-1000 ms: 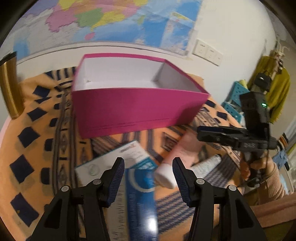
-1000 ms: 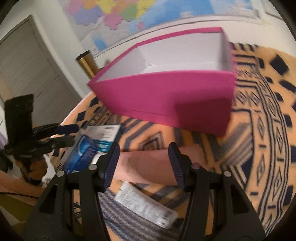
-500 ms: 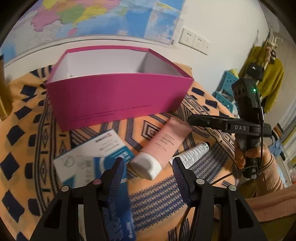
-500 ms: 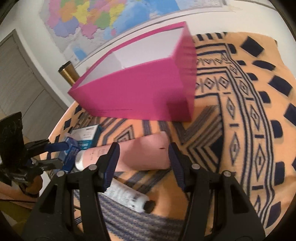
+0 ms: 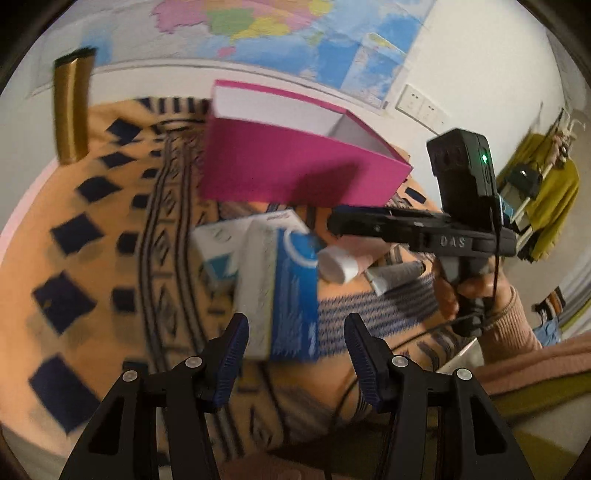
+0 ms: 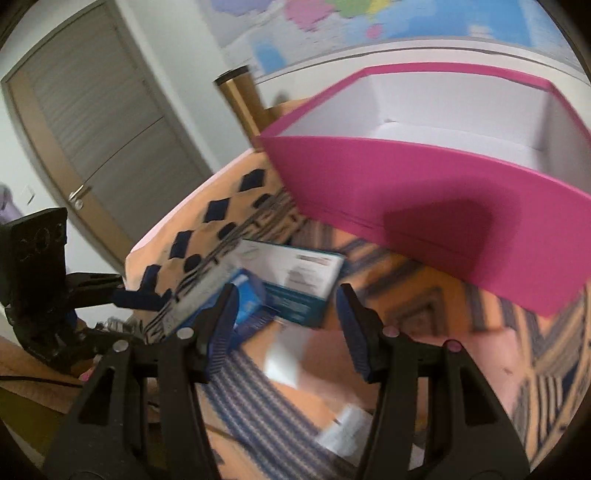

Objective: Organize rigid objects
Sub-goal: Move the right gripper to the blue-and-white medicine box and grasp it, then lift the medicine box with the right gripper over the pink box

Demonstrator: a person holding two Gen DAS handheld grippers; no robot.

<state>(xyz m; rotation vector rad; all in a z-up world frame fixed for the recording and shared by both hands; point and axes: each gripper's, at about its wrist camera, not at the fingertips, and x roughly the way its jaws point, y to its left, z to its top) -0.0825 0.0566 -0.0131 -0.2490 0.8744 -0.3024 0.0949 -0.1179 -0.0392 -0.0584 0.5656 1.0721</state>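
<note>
I can read only one marking: the raised letters "DAS" on the black body of the right gripper (image 5: 334,223), seen from the left wrist camera. Print on the blue-and-white carton (image 5: 280,288) and on the flat white-and-teal box (image 6: 295,277) is blurred beyond my reading. The wall map (image 5: 295,33) shows coloured regions; I can make out no names on it.

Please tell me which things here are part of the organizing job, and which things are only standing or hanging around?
Part of the job:
- pink box, open and empty
- blue carton
- white and teal carton
- pink tube
- white tube

Only around:
- gold cylinder
- wall map
- patterned cloth
- yellow garment
- door
</note>
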